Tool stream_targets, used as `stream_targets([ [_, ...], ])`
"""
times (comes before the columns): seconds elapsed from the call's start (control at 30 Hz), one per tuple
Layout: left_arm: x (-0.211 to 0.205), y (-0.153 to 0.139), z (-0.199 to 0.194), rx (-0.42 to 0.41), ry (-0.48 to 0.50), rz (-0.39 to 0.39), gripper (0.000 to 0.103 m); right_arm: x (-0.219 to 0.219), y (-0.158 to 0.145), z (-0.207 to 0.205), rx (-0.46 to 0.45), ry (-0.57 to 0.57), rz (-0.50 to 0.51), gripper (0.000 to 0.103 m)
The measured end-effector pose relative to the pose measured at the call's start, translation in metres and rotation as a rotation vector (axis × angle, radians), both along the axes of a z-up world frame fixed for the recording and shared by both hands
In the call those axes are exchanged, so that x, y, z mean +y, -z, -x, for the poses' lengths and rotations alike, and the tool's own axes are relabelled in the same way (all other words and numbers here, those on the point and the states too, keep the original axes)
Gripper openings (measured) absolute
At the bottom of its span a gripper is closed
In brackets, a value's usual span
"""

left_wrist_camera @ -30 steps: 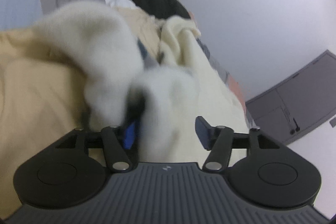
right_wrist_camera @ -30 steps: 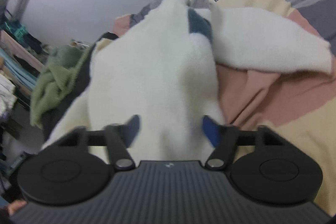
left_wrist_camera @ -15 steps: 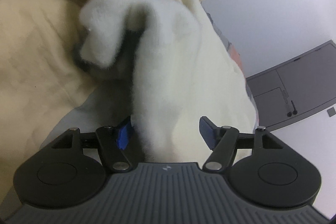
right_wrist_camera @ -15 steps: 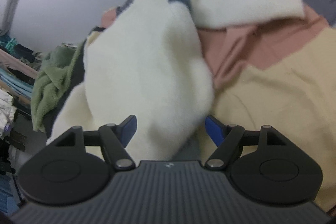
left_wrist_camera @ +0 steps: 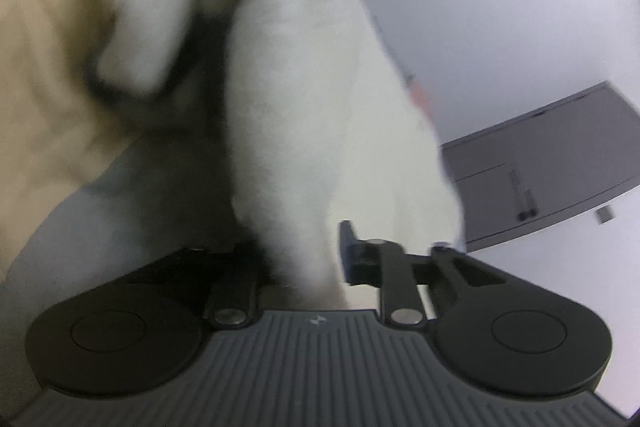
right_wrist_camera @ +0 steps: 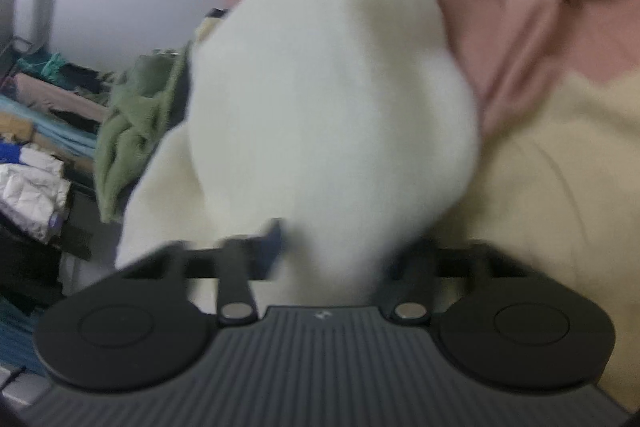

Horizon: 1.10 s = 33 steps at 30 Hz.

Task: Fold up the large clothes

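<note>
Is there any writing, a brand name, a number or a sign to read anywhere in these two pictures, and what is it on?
No readable text in either view.
Small pale emblem on the ribbed grey body of the left tongs: a mark, no letters legible.
The same emblem on the right tongs: too blurred to read.
Dark marks on the grey cabinet door: too small to read.
White fleece garment: no label visible.
</note>
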State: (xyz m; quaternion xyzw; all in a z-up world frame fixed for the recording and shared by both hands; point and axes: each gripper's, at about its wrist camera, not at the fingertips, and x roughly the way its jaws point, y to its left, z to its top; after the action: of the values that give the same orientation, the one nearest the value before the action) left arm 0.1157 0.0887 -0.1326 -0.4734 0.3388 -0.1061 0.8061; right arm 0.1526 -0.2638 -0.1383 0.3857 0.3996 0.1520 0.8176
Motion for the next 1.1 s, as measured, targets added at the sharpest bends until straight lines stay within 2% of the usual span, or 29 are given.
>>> stream_targets([
  [0.07,0.006,-0.014,0.005,-0.064,-0.005,0.051,0.013,-0.007,-0.014,0.005,-0.066,0.022,-0.021,0.018],
  [0.13,0.01,-0.032,0.013,-0.148,0.004,0.082,0.013,-0.011,-0.036,0.019,-0.171,0.019,-0.034,0.017],
  [0.27,0.011,-0.079,0.031,-0.339,0.069,0.093,0.012,-0.021,-0.087,0.05,-0.366,0.014,-0.077,0.015],
  [0.37,0.006,-0.125,0.045,-0.456,0.097,0.02,0.012,-0.026,-0.128,0.071,-0.472,0.006,-0.097,0.014],
  [0.6,0.002,-0.225,0.069,-0.639,0.095,0.036,0.012,-0.03,-0.245,0.107,-0.679,-0.03,-0.052,0.014],
  [0.77,-0.004,-0.316,0.094,-0.792,0.102,0.016,0.012,-0.032,-0.337,0.134,-0.836,-0.041,-0.003,0.014],
  [0.87,-0.004,-0.374,0.098,-0.853,0.108,0.026,0.012,-0.031,-0.391,0.148,-0.925,-0.043,0.037,0.014],
  [1.0,-0.009,-0.442,0.105,-0.919,0.106,-0.019,0.013,-0.03,-0.457,0.145,-1.026,-0.026,0.095,0.015],
  [1.1,-0.016,-0.474,0.089,-0.93,0.094,-0.073,0.013,-0.029,-0.485,0.125,-1.045,0.011,0.151,0.015],
])
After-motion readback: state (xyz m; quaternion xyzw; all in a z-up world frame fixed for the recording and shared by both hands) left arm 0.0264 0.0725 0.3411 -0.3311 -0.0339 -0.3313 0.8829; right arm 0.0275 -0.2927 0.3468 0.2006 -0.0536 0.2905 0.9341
